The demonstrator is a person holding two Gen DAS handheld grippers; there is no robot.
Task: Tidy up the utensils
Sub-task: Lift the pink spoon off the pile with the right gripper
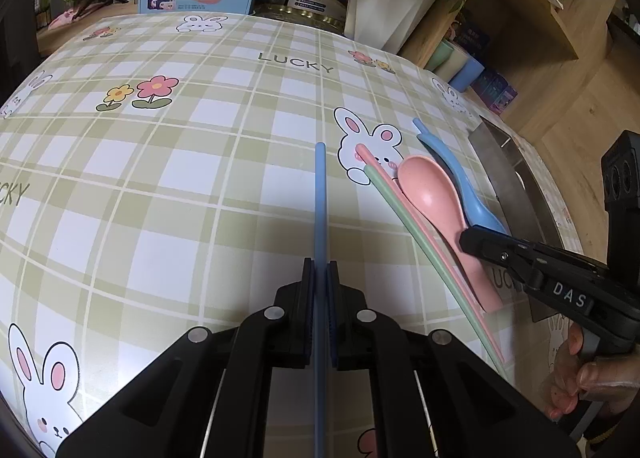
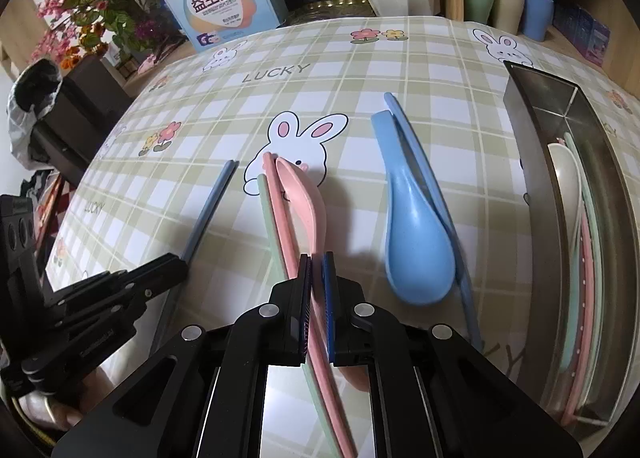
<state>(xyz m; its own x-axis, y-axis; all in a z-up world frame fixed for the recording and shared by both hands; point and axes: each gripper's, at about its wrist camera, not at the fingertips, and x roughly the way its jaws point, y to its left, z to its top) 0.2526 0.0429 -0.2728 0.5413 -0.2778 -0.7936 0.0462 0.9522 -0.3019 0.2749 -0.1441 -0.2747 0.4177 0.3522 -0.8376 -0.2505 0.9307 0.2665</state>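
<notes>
Both wrist views close, angled down, sharing tablecloth (image 1: 160,178).

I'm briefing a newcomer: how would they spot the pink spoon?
Start at the steel tray on the checked tablecloth's right edge. Left of it lies a blue plastic spoon, then the pink plastic spoon, the only pink scoop, lying beside thin pink and green chopsticks.

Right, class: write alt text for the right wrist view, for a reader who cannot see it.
The right gripper is shut on a pink spoon lying beside pink and green chopsticks on a checked bunny tablecloth. A blue spoon lies alongside; a steel tray holds more utensils.
</notes>
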